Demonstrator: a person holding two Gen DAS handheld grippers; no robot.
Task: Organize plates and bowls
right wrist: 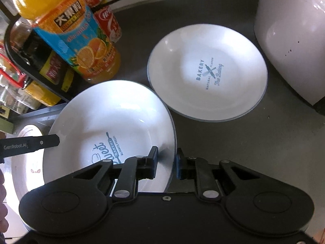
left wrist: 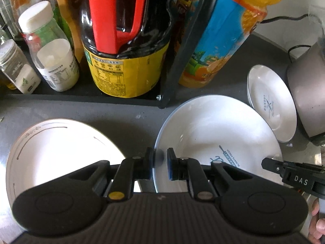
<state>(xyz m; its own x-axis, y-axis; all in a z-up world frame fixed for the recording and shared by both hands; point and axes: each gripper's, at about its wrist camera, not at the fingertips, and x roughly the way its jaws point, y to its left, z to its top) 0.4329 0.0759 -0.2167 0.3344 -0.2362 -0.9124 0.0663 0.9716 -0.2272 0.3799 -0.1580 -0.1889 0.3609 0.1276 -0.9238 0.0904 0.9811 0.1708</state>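
Bowl [left wrist: 213, 134], on bench between two plates: left gripper [left wrist: 160, 162] fingers pinching its left rim, right gripper [right wrist: 165, 160] fingers pinching the opposite rim; a two-handed hold.

Left gripper [left wrist: 160, 162]: pitched steeply down, jaws nearly closed, clamped across the left rim of the bowl [left wrist: 219, 142], one pad inside, one outside. Right gripper [right wrist: 167, 162]: same steep downward pitch, jaws nearly closed, pinching the same bowl's right rim, again one pad each side. The two grippers sit on opposite edges, each one's finger showing at the side of the other's view. Part of a hand [left wrist: 316, 221] shows at the lower right edge of the left wrist view, behind the right gripper.
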